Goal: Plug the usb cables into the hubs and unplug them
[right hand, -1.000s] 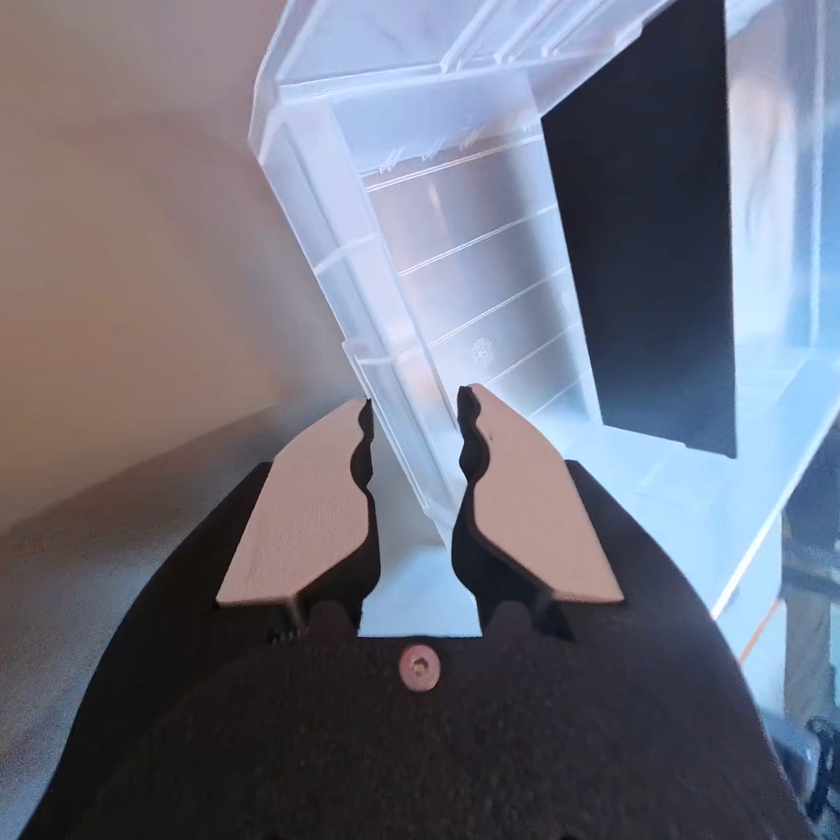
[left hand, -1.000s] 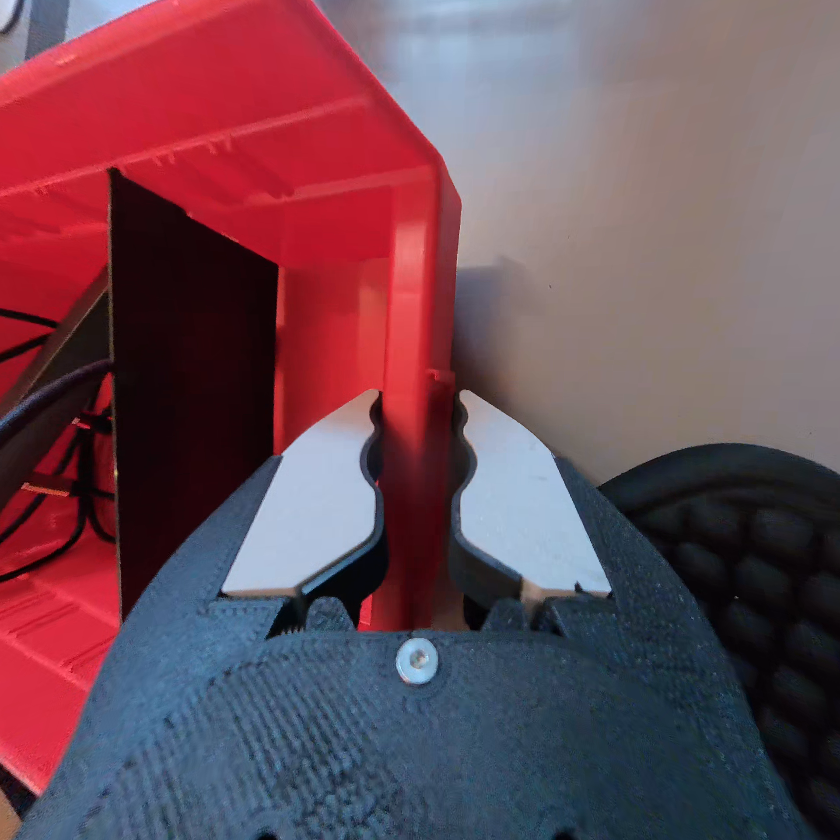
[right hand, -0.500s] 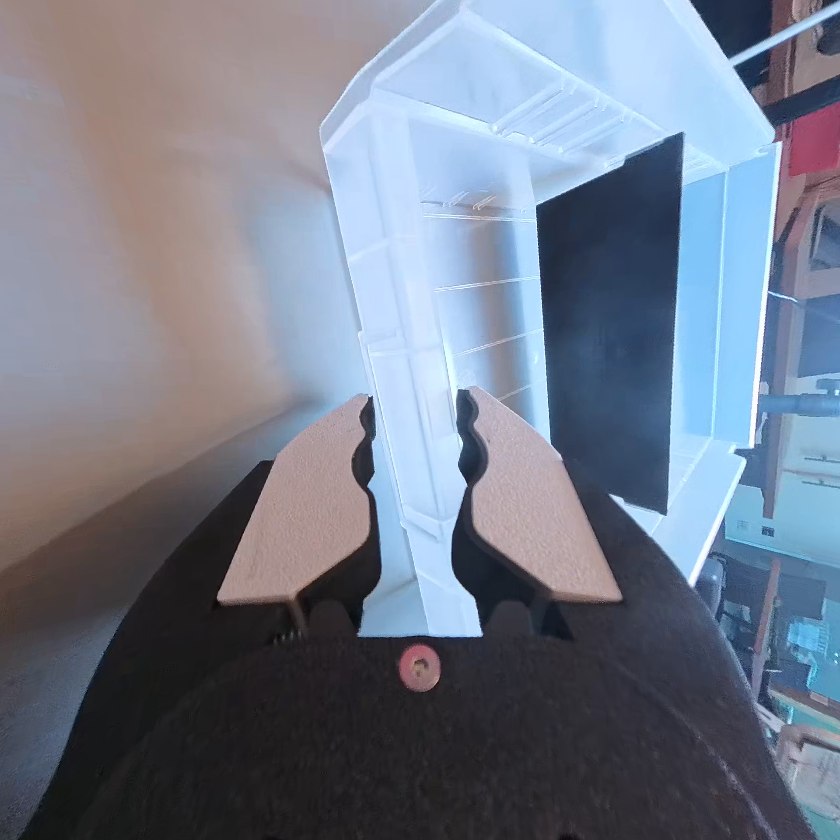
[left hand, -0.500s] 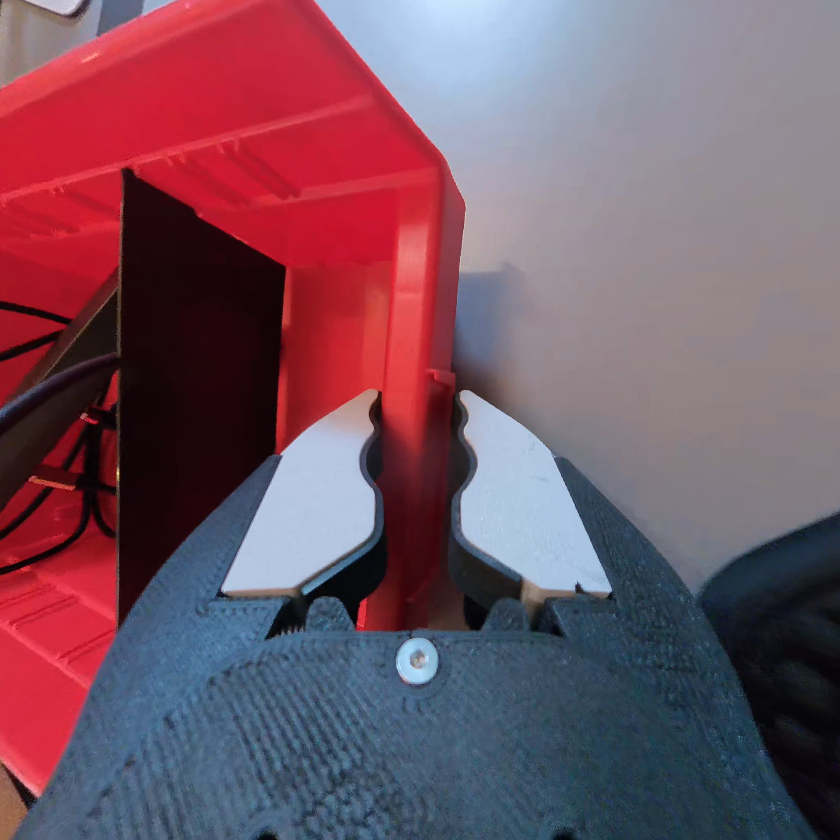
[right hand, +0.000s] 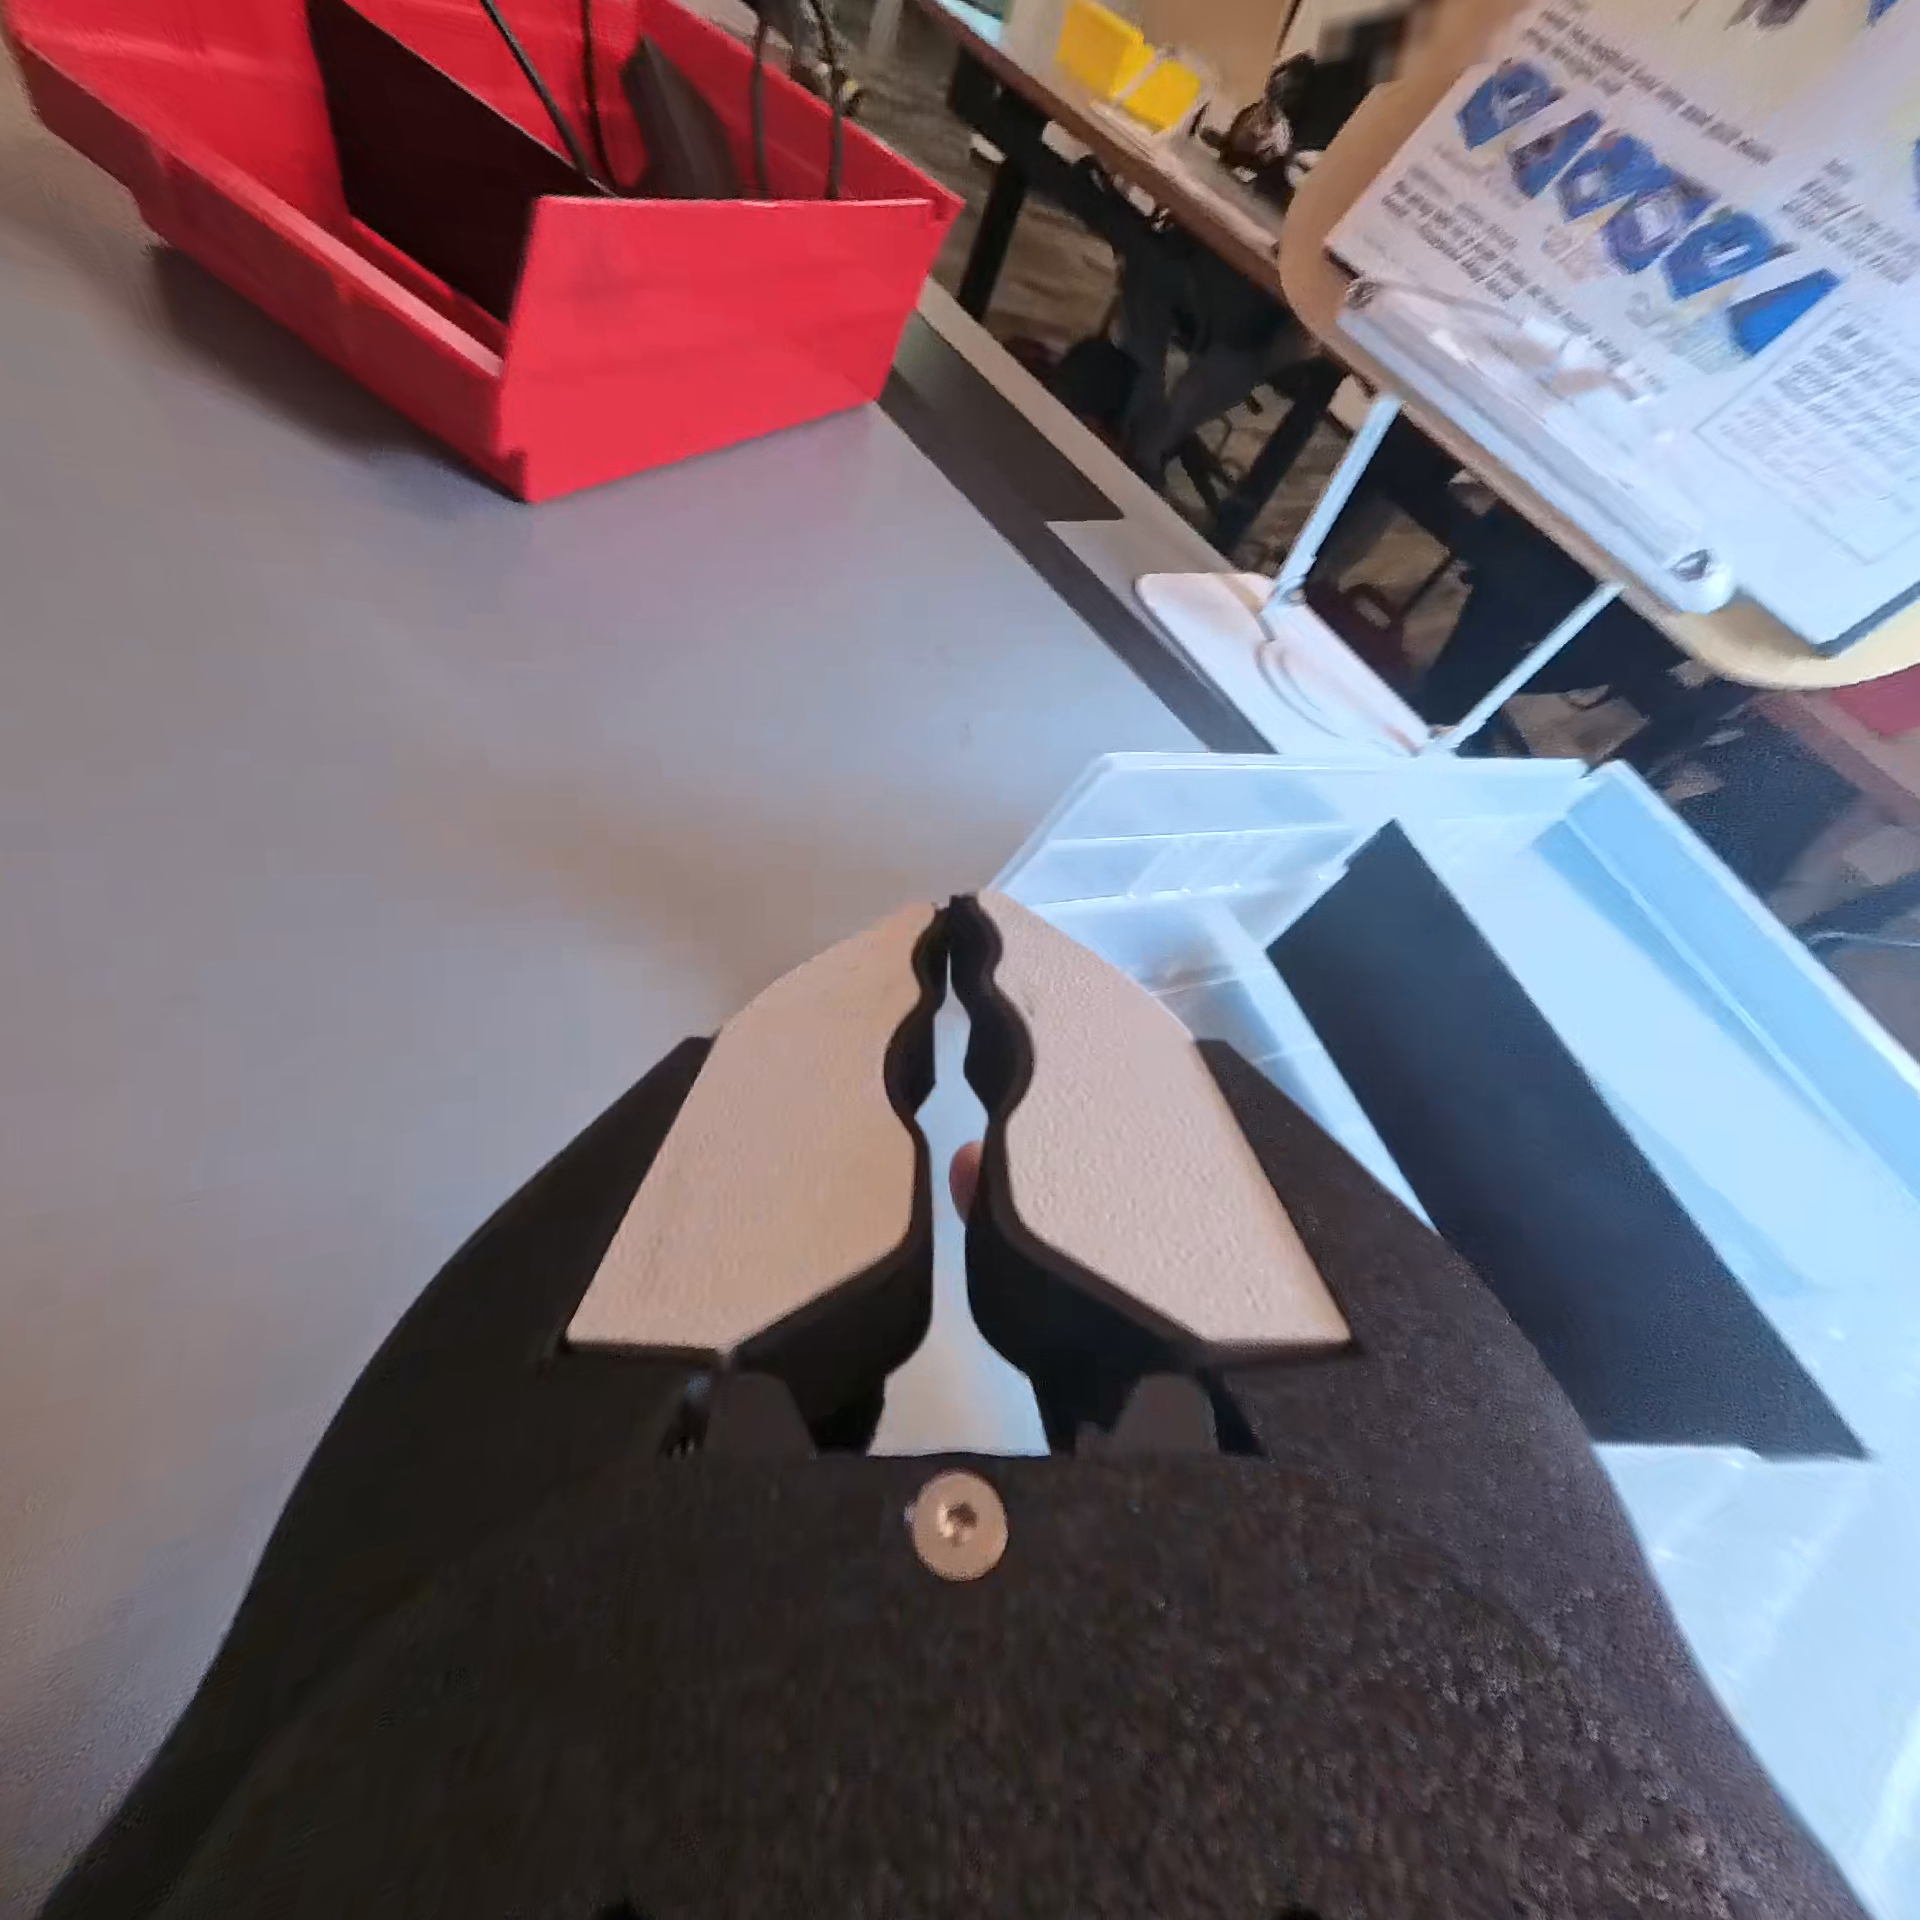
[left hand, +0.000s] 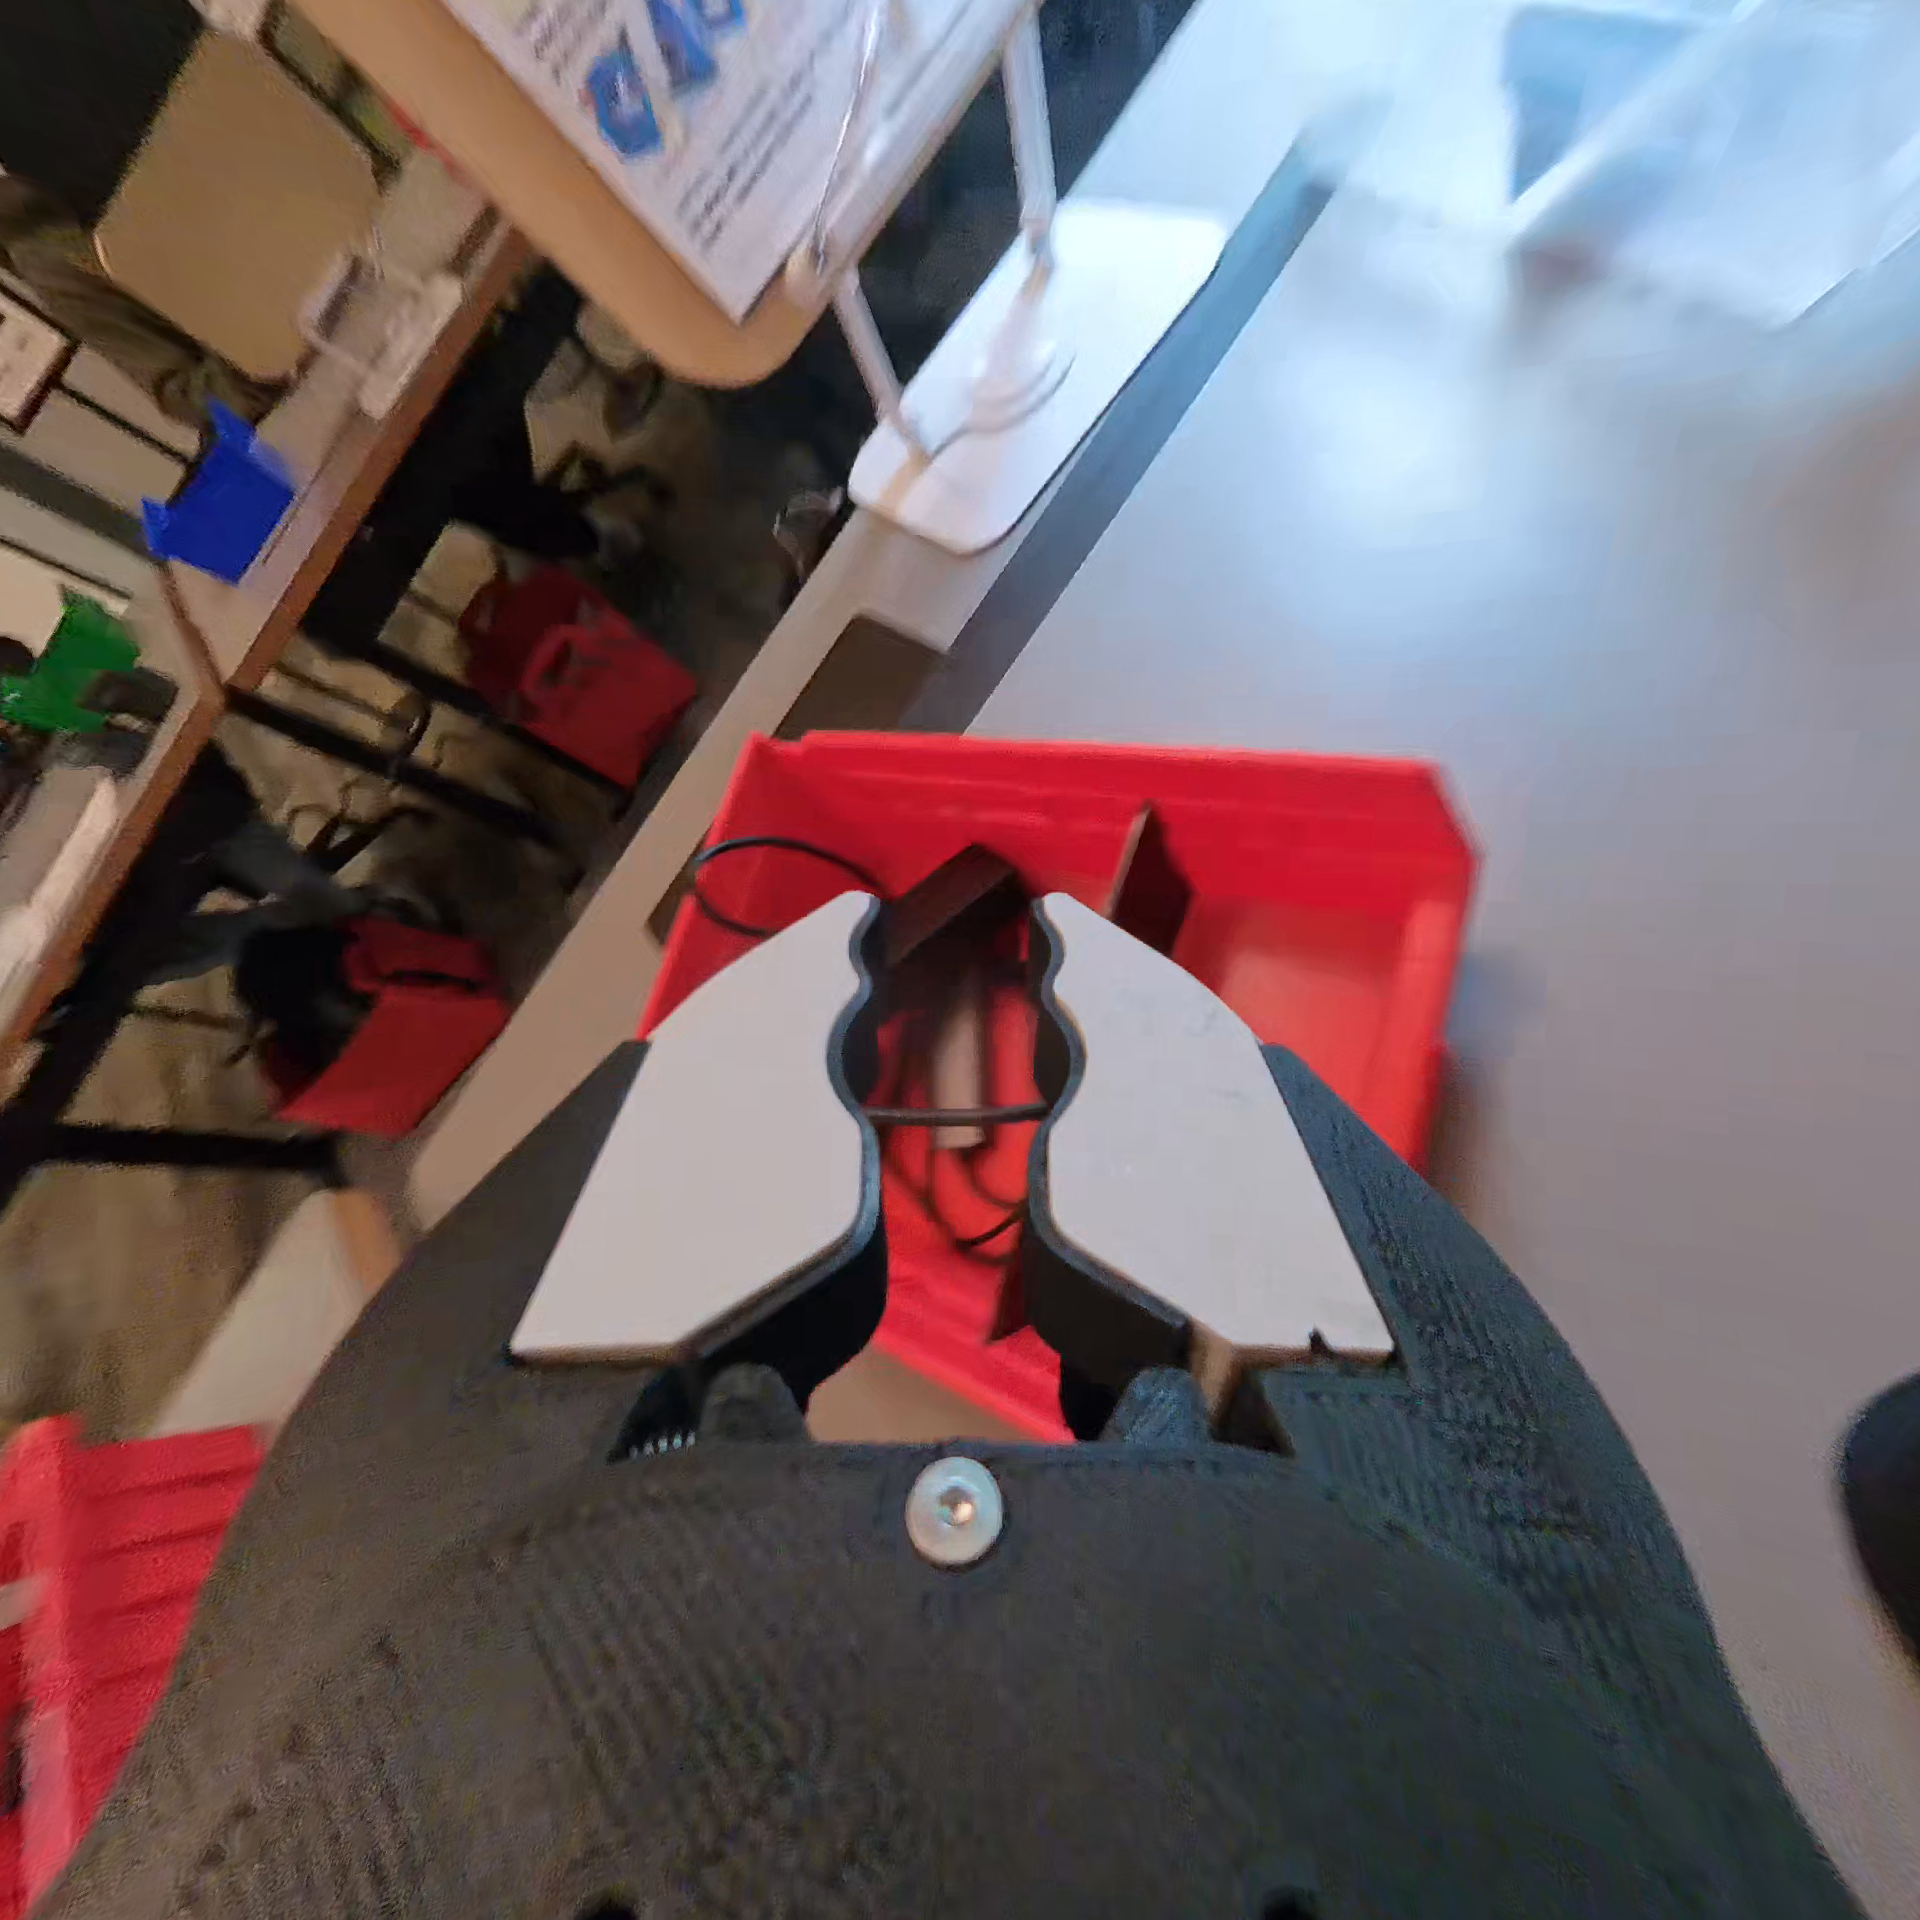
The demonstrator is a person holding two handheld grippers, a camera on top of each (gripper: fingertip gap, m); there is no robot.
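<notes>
Black cables (left hand: 940,1081) lie tangled in the red bin (left hand: 1340,987) on the grey table (left hand: 1558,727), seen between your left gripper (left hand: 956,914), now open and empty after releasing the bin's wall. Only your right view shows the clear bin (right hand: 1195,831); your right gripper (right hand: 951,914) has let it go and closed on nothing.

Bright daylight, motion-blurred, warped edges
</notes>
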